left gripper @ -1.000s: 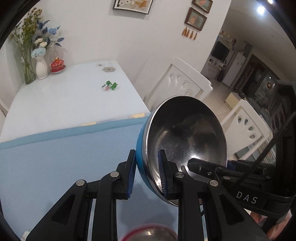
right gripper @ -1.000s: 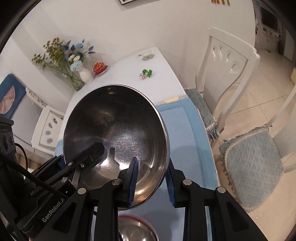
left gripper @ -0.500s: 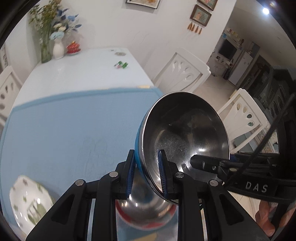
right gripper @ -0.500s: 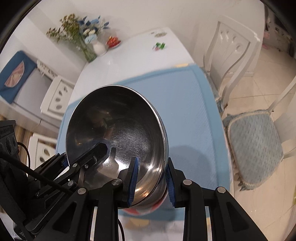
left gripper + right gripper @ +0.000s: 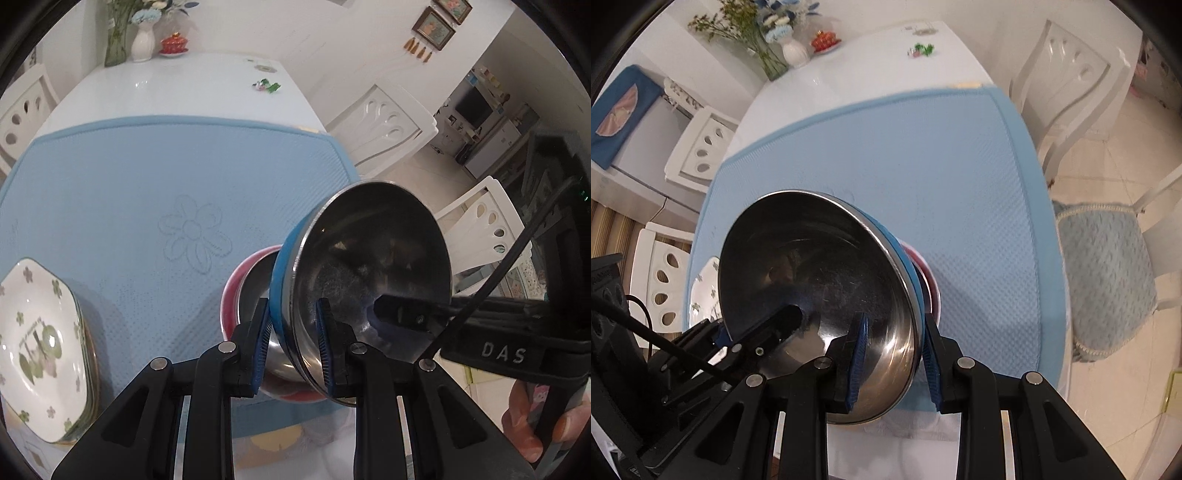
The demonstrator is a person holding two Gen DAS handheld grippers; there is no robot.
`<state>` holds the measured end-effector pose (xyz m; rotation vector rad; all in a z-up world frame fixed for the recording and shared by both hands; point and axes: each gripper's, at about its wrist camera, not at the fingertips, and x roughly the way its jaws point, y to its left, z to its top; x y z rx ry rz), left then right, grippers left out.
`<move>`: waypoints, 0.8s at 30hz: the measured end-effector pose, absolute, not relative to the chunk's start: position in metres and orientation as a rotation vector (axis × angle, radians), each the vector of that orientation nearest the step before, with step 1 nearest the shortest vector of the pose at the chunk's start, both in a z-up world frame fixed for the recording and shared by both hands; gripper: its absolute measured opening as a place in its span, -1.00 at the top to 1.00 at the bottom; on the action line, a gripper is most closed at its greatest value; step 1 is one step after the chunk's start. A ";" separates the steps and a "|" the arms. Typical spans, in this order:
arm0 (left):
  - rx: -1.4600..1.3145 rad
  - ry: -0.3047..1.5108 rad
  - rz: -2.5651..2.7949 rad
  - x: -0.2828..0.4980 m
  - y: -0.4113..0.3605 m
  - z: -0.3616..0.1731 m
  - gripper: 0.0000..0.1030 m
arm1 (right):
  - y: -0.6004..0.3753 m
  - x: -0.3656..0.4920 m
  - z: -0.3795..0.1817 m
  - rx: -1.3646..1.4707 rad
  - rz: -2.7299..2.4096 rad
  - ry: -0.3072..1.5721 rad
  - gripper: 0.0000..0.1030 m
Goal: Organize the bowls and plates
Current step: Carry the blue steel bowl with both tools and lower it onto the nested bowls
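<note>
Both grippers hold one steel bowl with a blue outside (image 5: pixel 373 266), tilted on edge. My left gripper (image 5: pixel 293 347) is shut on its near rim. My right gripper (image 5: pixel 894 358) is shut on the opposite rim of the same bowl (image 5: pixel 820 273). Right under it a red bowl with a steel inside (image 5: pixel 251 291) sits on the blue mat (image 5: pixel 147 177); only its red rim (image 5: pixel 929 273) shows in the right wrist view. A stack of white flowered plates (image 5: pixel 37 343) lies at the mat's near left and peeks out in the right wrist view (image 5: pixel 703 291).
Far end of the white table (image 5: pixel 177 85): flower vases (image 5: pixel 142 40), a red lidded dish (image 5: pixel 173 42), wrapped candies (image 5: pixel 266 85). White chairs stand on the right (image 5: pixel 384 125) and the left (image 5: pixel 698 147). A cushioned chair (image 5: pixel 1104 254) stands right of the mat.
Both grippers have carried the blue bowl back and down over the red bowl. The view has tipped toward the table, bringing the mat's near part and the plate stack into sight.
</note>
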<state>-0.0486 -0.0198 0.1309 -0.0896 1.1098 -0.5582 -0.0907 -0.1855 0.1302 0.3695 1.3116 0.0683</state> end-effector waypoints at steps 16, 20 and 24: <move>-0.051 1.164 -0.559 -0.043 -0.031 0.111 0.61 | -0.191 -0.095 0.100 0.436 0.048 1.385 0.46; -0.040 1.168 -0.548 -0.041 -0.030 0.109 0.60 | -0.191 -0.091 0.099 0.434 0.045 1.388 0.45; -0.040 1.169 -0.532 -0.037 -0.029 0.106 0.60 | -0.194 -0.090 0.098 0.440 0.045 1.389 0.45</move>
